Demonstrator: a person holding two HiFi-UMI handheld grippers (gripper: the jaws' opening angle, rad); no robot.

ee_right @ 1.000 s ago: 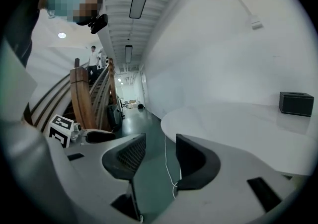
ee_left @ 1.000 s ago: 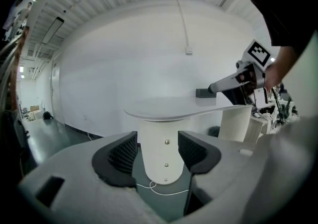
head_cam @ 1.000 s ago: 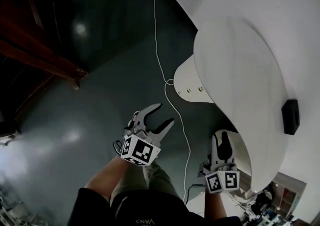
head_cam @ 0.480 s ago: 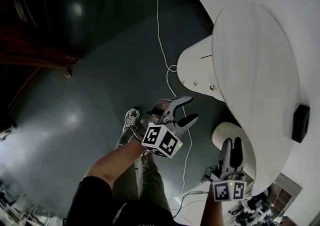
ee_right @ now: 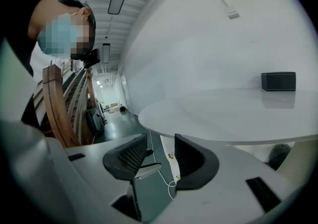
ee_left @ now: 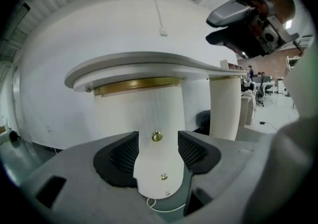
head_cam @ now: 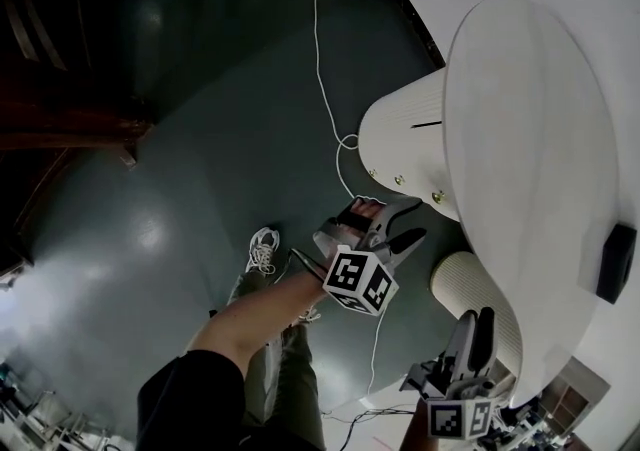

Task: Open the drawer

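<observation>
Now my left gripper (head_cam: 415,219) has fingers spread, a brass knob (ee_left: 157,136) ahead between them. My right gripper (head_cam: 477,317) keeps fingers apart, empty.

White cable (head_cam: 322,89), black box (head_cam: 616,262)

Dim head view w/ floor (head_cam: 150,234) glare; fisheye, vignetted edges.
</observation>
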